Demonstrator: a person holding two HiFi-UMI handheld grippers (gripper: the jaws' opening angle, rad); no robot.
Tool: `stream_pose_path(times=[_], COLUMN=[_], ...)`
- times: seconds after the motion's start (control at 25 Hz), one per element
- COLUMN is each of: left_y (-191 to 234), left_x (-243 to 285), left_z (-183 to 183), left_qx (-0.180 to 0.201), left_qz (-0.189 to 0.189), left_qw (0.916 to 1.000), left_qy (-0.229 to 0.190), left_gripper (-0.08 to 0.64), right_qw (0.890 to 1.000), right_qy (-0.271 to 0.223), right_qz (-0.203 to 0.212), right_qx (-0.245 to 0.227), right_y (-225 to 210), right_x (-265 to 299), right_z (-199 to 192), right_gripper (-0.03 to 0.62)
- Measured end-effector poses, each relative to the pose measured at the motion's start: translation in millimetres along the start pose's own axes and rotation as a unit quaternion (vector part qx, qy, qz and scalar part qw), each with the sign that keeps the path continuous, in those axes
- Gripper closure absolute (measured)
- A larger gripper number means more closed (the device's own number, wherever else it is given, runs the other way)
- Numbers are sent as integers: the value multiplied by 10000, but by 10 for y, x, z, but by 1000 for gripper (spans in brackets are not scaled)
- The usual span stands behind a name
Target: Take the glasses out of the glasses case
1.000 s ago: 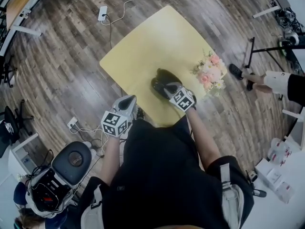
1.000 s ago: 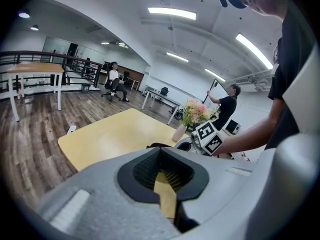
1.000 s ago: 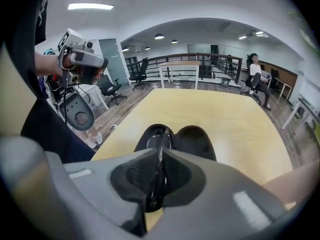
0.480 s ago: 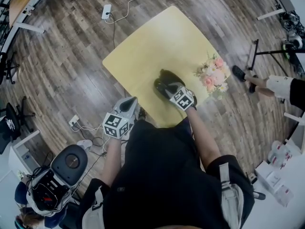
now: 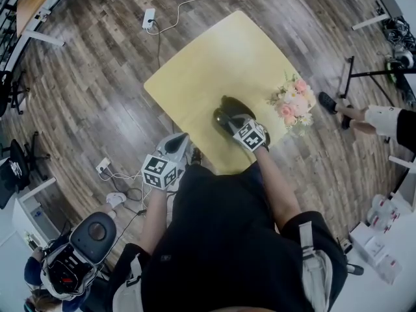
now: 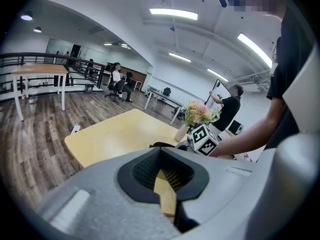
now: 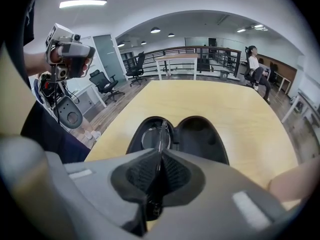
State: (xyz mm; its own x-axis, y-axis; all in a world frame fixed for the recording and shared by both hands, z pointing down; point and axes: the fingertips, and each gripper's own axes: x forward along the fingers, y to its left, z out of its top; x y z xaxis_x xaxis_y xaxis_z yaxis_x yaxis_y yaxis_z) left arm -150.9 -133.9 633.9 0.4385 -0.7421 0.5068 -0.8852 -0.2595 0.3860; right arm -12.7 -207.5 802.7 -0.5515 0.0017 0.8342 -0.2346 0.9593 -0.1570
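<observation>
A black glasses case [image 5: 225, 106] lies open on the yellow table [image 5: 214, 57], close to its near edge. In the right gripper view the glasses [image 7: 149, 136] stand on edge in the left half of the case [image 7: 202, 134], and the right half holds nothing. My right gripper [image 5: 229, 119] is over the case, and its jaws [image 7: 161, 151] are shut on the thin frame of the glasses. My left gripper [image 5: 178, 138] is shut on nothing [image 6: 160, 151]. It hangs off the table's near-left edge, apart from the case.
A vase of pink flowers [image 5: 292, 103] stands at the table's right corner, right of the case. A person's feet and a tripod [image 5: 341, 90] are further right. A power strip and cable [image 5: 149, 17] lie on the wood floor, and a chair [image 5: 94, 229] stands at lower left.
Both grippers keep almost the same places, with the right one staying shut at the case. The head view has drifted slightly.
</observation>
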Motion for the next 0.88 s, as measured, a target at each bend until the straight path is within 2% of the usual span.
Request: stream_pose_path(times=[0.64,0.88], left_y=[-112,-154], left_x=[-65,-91], left_z=[81,139], left_qx=[166,310], left_qz=[-222,-393], left_qw=[9995,9987], left_qy=[-126,-132], left_gripper=[549,549], right_qw=[9991,9974], right_qy=[-198,-525], right_qz=[-380,-463], right_qx=[8,180], right_y=[-9,56], right_x=[-281,-421], right_z=[104,190], right_gripper=[574,574])
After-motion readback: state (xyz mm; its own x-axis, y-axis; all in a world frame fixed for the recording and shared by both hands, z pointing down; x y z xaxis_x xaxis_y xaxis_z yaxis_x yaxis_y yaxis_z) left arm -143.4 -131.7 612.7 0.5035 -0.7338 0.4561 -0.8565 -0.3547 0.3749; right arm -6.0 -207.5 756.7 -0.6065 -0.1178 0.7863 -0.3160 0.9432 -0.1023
